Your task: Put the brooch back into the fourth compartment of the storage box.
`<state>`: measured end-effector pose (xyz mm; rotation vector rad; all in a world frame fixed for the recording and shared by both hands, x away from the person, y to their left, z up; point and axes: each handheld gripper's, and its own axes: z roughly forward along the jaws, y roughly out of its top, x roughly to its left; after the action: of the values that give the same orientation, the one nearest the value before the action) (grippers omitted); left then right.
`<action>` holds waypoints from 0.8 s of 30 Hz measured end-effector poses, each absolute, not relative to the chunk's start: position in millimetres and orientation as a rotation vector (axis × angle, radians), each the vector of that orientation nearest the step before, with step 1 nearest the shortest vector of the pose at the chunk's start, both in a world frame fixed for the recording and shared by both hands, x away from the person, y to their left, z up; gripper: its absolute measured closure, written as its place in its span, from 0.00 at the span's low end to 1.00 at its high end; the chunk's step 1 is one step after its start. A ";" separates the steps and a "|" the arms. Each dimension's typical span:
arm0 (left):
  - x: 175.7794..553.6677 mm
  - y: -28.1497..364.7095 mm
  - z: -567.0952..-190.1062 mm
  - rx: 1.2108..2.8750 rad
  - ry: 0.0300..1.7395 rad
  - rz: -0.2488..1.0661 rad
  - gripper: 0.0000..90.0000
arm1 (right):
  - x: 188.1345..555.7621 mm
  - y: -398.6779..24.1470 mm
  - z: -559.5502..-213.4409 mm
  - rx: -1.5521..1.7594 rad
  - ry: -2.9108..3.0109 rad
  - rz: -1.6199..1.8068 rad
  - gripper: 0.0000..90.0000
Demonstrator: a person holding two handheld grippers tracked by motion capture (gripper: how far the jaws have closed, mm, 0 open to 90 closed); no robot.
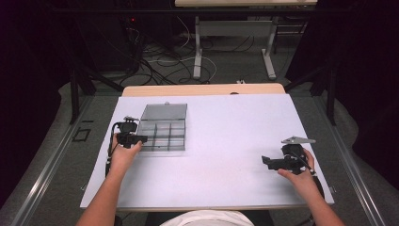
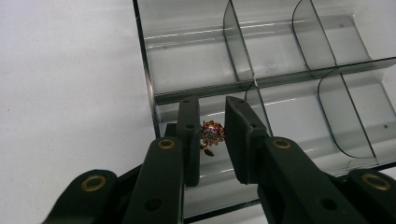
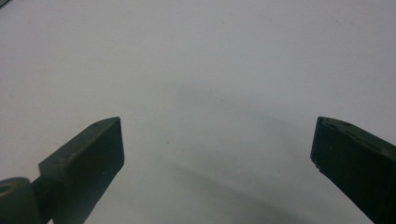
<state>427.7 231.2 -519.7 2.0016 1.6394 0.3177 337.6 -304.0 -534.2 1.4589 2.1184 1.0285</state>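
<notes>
We see the left gripper (image 2: 212, 140) pinching a small jewelled ornament (image 2: 212, 134) above the near-left compartment of the clear divided box (image 2: 196, 91); the right gripper (image 3: 217, 149) rests wide apart over bare table (image 3: 196, 56).

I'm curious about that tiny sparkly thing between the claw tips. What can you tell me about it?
The small ornament looks like a gold-toned metal cluster set with pinkish, glinting stones, perhaps jewellery. It sits pinched between the two black jaws of the left claw, held above a near compartment of the clear smoky plastic organiser box.
</notes>
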 end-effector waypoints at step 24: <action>424.3 232.2 -513.0 1.949 1.611 0.320 0.74 | 337.2 -303.9 -534.3 1.458 2.116 1.026 0.03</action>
<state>424.3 232.2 -513.0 1.9490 1.6112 0.3204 337.2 -303.9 -534.3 1.4579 2.1162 1.0263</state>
